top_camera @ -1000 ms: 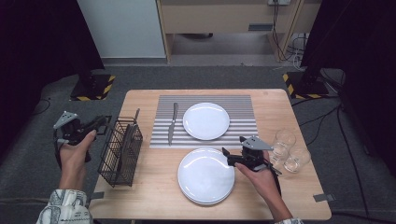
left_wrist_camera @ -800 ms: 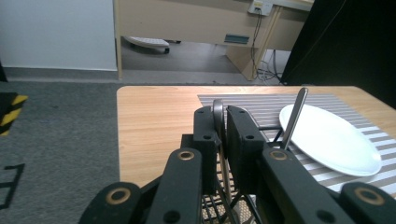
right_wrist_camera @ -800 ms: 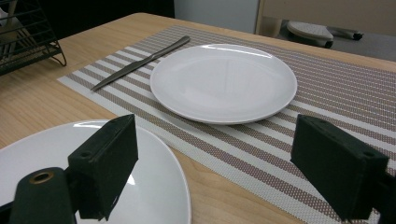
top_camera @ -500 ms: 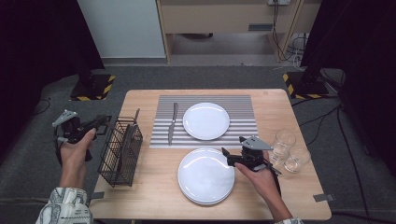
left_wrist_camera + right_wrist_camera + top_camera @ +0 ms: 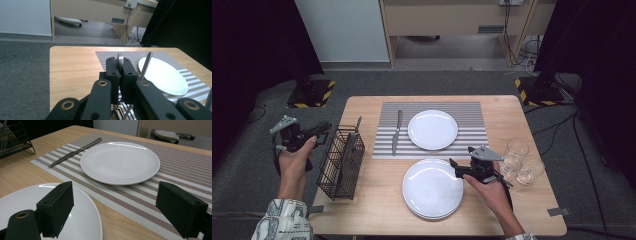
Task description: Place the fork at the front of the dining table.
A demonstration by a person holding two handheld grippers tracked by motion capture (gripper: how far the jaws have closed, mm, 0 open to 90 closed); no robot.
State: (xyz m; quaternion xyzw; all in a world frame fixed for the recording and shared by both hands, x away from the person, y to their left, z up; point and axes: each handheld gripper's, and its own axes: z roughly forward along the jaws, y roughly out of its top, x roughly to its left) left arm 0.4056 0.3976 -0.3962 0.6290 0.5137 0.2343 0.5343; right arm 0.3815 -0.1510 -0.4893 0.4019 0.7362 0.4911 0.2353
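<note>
My left gripper (image 5: 326, 127) is held off the table's left edge, just left of a black wire basket (image 5: 341, 160) with cutlery standing in it. Its jaws are shut (image 5: 120, 67) with nothing held; two cutlery handles (image 5: 146, 65) rise behind them. My right gripper (image 5: 454, 169) hovers at the right rim of a white plate stack (image 5: 432, 189) near the table's front. It stands open (image 5: 118, 207), with only plate rim and placemat between its fingers. A second white plate (image 5: 432, 129) and a knife (image 5: 396, 131) lie on the striped placemat (image 5: 472, 112).
Two clear glasses (image 5: 517, 149) (image 5: 530, 171) stand right of my right hand. The wooden table (image 5: 512, 107) has bare room at its left back and right back corners. In the right gripper view the basket (image 5: 12, 142) is at the far left, the knife (image 5: 75, 151) beside the plate (image 5: 120, 161).
</note>
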